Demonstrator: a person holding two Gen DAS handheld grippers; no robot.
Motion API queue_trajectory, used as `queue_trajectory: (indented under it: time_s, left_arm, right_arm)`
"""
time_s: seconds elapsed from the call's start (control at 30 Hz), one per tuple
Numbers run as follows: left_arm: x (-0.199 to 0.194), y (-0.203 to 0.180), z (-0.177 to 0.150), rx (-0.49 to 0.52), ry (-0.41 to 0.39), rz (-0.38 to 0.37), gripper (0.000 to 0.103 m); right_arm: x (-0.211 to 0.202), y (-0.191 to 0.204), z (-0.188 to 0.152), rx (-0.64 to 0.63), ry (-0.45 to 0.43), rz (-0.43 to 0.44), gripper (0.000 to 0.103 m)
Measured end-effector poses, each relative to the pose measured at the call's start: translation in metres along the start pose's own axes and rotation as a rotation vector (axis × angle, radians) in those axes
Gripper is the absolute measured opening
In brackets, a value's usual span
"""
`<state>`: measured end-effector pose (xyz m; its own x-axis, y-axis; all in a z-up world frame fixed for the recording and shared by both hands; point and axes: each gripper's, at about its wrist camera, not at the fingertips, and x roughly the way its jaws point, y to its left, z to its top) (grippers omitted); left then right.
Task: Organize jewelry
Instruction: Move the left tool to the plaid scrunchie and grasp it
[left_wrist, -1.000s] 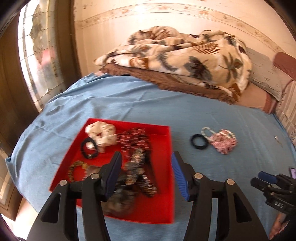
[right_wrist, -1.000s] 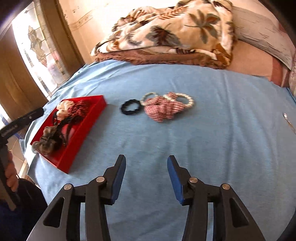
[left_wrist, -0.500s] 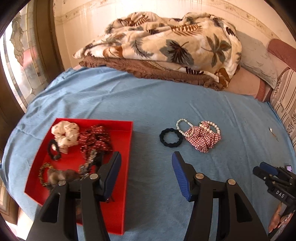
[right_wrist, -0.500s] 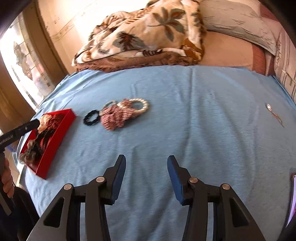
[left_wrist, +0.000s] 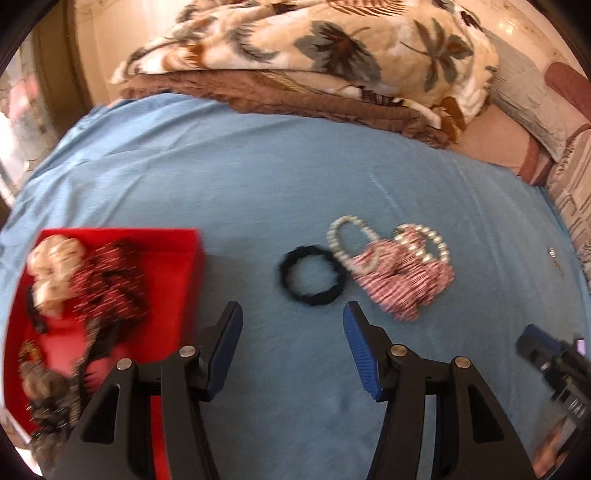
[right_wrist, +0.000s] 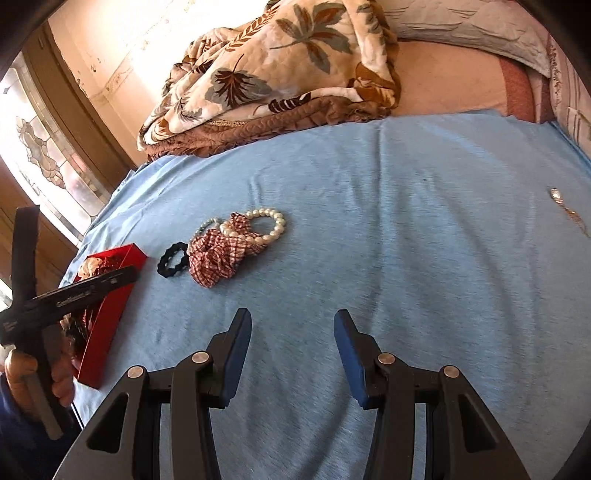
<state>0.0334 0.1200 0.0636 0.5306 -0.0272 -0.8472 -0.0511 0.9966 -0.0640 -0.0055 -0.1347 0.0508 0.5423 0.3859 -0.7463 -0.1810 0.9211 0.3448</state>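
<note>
Red tray (left_wrist: 192, 258) at left already holds several scrunchies/bracelets. Right of it, loose on the sheet: black hair tie (left_wrist: 313, 275), pearl bracelets (left_wrist: 347, 236), checked scrunchie (left_wrist: 402, 284). My L gripper (left_wrist: 291, 347) near the tie, jaws apart, empty; R gripper (right_wrist: 291, 354) same. Approx 4 pcs left.

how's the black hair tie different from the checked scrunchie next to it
The black hair tie is a thin, plain black ring lying flat with an open middle; the checked scrunchie is a bulky, bunched mass of red-and-white fabric. The black hair tie has nothing on it, while two pearl bracelets rest partly over the checked scrunchie. Both lie on the blue bedsheet, outside the red tray.
</note>
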Motion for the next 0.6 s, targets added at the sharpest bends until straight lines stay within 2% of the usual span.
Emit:
queue_trajectory:
  time_s: [0.13, 0.33, 0.4, 0.43, 0.47, 0.6]
  left_arm:
    - [0.022, -0.031, 0.008, 0.062, 0.017, -0.051, 0.056]
    - [0.054, -0.064, 0.008, 0.112, 0.061, -0.064, 0.056]
    - [0.061, -0.069, 0.009, 0.106, 0.064, -0.062, 0.047]
    - [0.063, -0.071, 0.009, 0.101, 0.071, -0.065, 0.025]
    - [0.064, -0.072, 0.009, 0.097, 0.079, -0.069, 0.01]
    - [0.049, -0.078, 0.001, 0.141, 0.056, -0.076, 0.009]
  right_arm:
    - [0.01, 0.0, 0.002, 0.01, 0.0, 0.008, 0.051]
    - [0.016, -0.013, 0.007, 0.042, -0.004, 0.01, 0.051]
    - [0.018, -0.017, 0.008, 0.051, -0.005, 0.009, 0.051]
    - [0.019, -0.018, 0.008, 0.054, -0.005, 0.008, 0.051]
    - [0.019, -0.019, 0.008, 0.055, -0.004, 0.006, 0.051]
    - [0.02, -0.022, 0.009, 0.053, -0.009, -0.006, 0.051]
